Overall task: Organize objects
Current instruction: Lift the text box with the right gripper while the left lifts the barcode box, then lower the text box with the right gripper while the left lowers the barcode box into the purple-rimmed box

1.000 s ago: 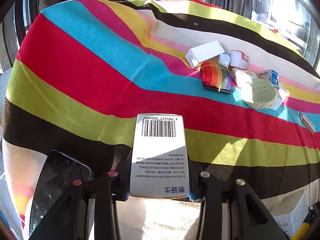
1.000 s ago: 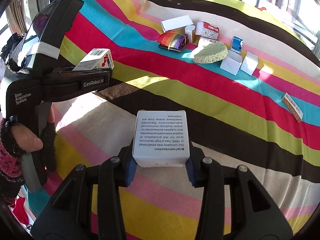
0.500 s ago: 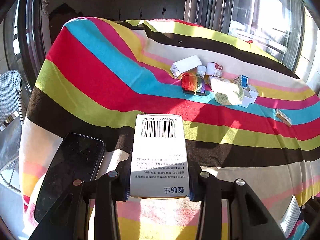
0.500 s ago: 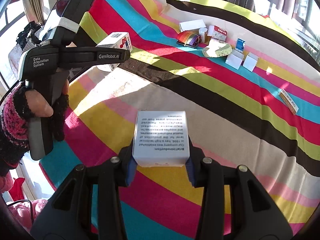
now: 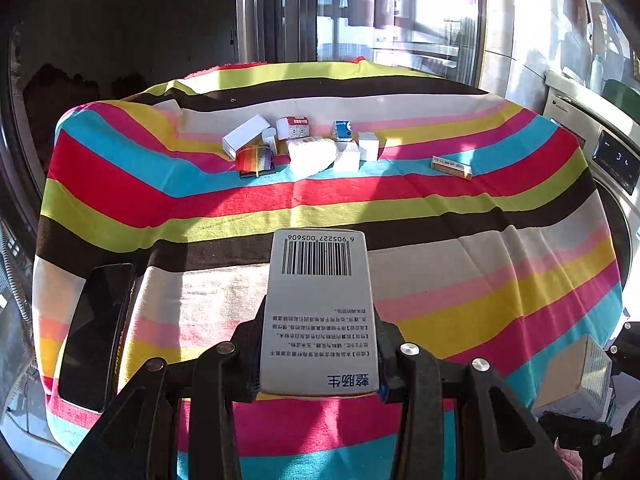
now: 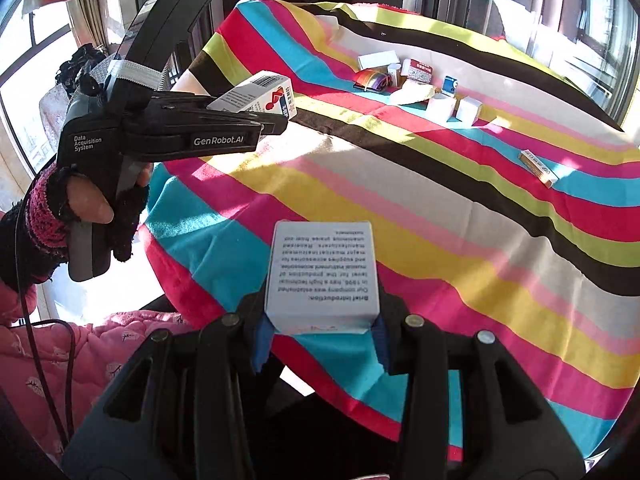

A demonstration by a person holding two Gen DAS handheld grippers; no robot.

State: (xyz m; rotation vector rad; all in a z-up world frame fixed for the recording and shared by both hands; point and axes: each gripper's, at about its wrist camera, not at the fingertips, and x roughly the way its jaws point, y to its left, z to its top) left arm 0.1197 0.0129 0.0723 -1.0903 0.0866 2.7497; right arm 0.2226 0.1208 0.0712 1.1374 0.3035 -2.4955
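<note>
My left gripper is shut on a white medicine box with a barcode, held above the near edge of the striped cloth. My right gripper is shut on a white box with printed English text, also off the cloth's near side. In the right wrist view the left gripper shows at the left with its barcode box, carried by a gloved hand. At the far side lies a cluster of small boxes, a rainbow wallet and a sponge.
A black phone lies at the cloth's left edge. A narrow orange box lies apart at the right of the cluster. A washing machine stands at the right, windows behind. A pink quilted sleeve shows low at the left.
Both grippers have pulled back from the cloth and risen, each still holding its box. The far cluster looks smaller and the cloth's near edge has come into view.
</note>
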